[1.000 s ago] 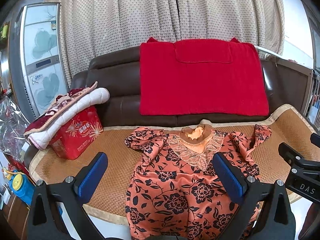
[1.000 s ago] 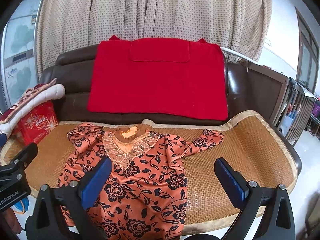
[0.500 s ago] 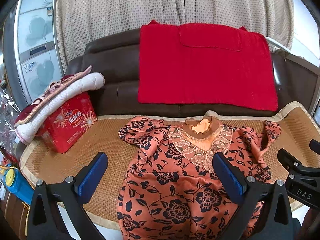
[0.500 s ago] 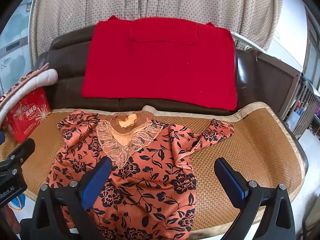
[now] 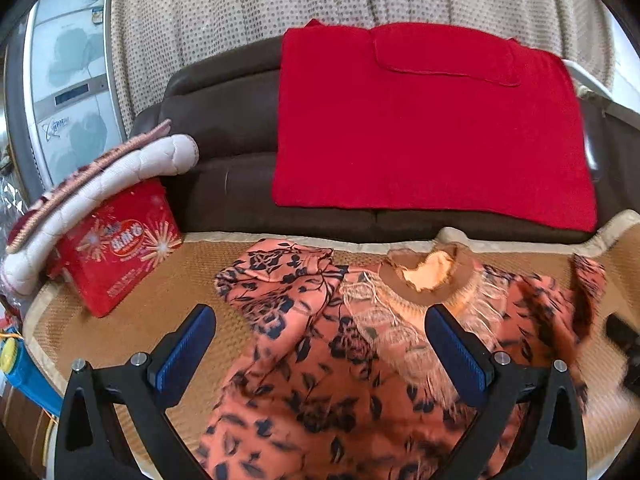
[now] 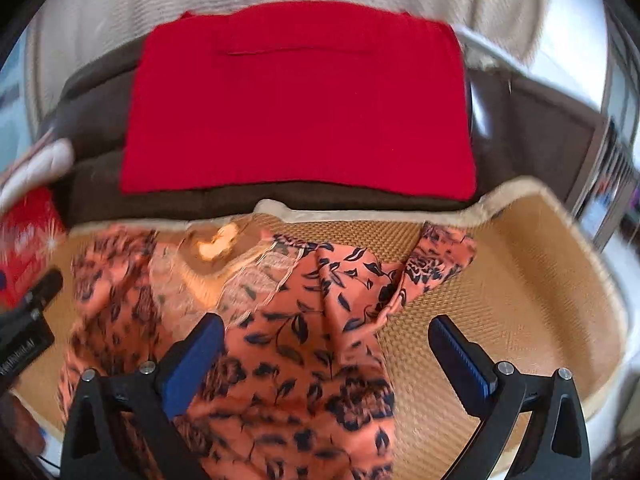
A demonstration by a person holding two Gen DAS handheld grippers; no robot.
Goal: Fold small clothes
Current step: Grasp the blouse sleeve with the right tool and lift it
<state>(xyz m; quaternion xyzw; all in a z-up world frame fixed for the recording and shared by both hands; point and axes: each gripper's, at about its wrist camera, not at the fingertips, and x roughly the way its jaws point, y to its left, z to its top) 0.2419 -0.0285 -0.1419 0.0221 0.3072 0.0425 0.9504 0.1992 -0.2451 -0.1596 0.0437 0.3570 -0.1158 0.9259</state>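
Note:
An orange blouse with black flowers point(image 5: 320, 368) point(image 6: 304, 344) lies face up on a woven mat, its lace collar toward the sofa back and both sleeves crumpled at the shoulders. My left gripper point(image 5: 320, 354) hovers open over the blouse's left chest, with nothing between its blue pads. Over the blouse's right side, below the bunched right sleeve point(image 6: 436, 264), my right gripper point(image 6: 326, 360) is open as well. Each gripper shows at the edge of the other's view.
The woven mat point(image 5: 132, 320) point(image 6: 520, 304) covers the seat of a brown sofa point(image 5: 224, 152). A red cloth point(image 5: 432, 120) hangs over the sofa back. A red tin box point(image 5: 120, 248) under a folded quilt point(image 5: 108, 176) stands at the left. Bare mat lies to the right.
Both grippers have moved forward and down toward the blouse, which now looks larger and closer. Their jaws stay open. The blouse itself has not moved.

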